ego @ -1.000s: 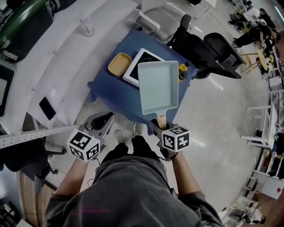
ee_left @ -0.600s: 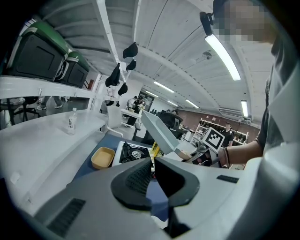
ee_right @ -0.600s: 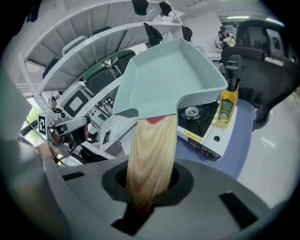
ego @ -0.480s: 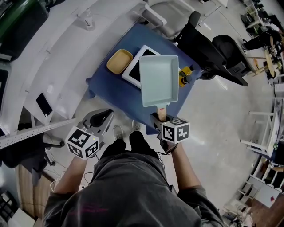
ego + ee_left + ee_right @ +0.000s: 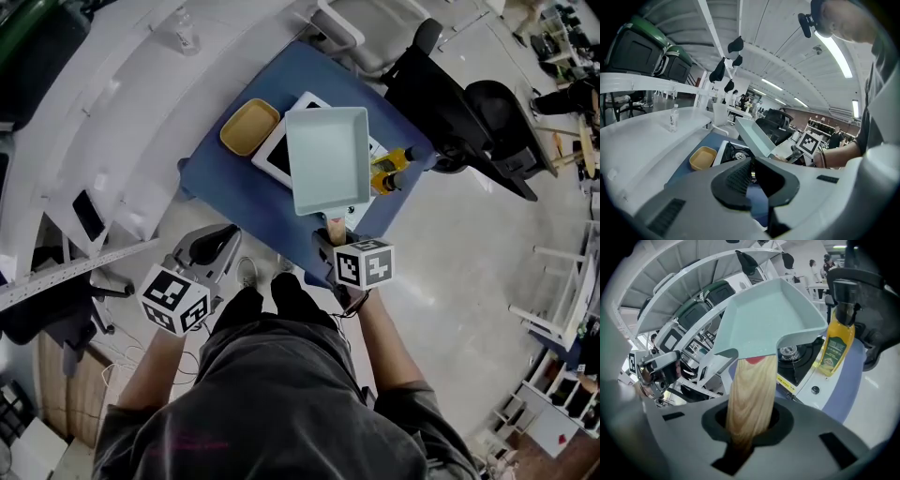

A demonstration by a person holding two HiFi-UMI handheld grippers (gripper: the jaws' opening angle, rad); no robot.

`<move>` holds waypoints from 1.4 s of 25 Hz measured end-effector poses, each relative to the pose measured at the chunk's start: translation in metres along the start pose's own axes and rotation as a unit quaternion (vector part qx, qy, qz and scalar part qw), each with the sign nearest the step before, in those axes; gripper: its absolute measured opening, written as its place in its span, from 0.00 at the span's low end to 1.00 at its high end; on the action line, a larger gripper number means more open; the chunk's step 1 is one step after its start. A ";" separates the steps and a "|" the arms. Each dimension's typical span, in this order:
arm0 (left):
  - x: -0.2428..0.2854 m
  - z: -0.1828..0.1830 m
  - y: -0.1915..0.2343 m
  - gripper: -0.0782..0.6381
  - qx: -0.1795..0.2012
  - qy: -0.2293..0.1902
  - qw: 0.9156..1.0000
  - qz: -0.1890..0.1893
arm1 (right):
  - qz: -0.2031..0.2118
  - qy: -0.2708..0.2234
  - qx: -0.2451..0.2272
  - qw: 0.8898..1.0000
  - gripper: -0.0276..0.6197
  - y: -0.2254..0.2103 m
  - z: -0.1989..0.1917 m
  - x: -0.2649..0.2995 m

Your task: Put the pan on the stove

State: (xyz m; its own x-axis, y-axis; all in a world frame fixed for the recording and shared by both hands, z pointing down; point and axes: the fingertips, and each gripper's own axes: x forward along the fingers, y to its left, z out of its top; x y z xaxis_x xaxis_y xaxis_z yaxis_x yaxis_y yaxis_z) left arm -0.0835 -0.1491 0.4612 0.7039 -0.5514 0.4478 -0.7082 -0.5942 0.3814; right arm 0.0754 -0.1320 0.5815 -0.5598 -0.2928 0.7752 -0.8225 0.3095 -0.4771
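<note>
A pale green rectangular pan (image 5: 328,159) hangs tilted in the air over the right part of the white gas stove (image 5: 277,156) on the blue table (image 5: 234,202). My right gripper (image 5: 336,246) is shut on the pan's wooden handle (image 5: 752,390); in the right gripper view the pan (image 5: 768,315) rises above the burner (image 5: 794,352). My left gripper (image 5: 214,251) hovers off the table's near left corner, shut and empty. The left gripper view, past that gripper (image 5: 751,174), shows the pan (image 5: 754,136) from the side above the stove (image 5: 733,152).
A yellow dish (image 5: 249,127) lies left of the stove and a yellow oil bottle (image 5: 392,171) stands right of it. A white curved counter (image 5: 112,122) with a water bottle (image 5: 185,37) runs along the left. Black office chairs (image 5: 459,108) stand behind the table.
The right gripper has carried the pan forward and lower, so it covers more of the stove. The left gripper has come forward toward the table's corner.
</note>
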 end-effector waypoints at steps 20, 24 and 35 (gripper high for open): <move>0.057 -0.012 0.010 0.14 -0.038 0.029 0.998 0.031 | 0.005 0.054 0.007 0.999 0.11 -0.066 0.013 0.044; 0.063 -0.012 0.012 0.14 -0.042 0.032 0.998 0.033 | 0.006 0.060 0.017 0.998 0.11 -0.073 0.013 0.050; 0.079 -0.013 0.018 0.14 -0.052 0.041 0.997 0.036 | 0.000 0.083 0.024 0.996 0.11 -0.090 0.013 0.063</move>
State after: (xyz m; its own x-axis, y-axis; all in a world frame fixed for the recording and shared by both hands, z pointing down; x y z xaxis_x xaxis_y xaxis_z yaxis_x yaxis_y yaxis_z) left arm -0.0417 -0.1952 0.5141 0.6477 -0.5377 0.5398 -0.7611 -0.4889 0.4262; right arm 0.1124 -0.1905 0.6680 -0.5393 -0.1381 0.8307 -0.8282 0.2656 -0.4935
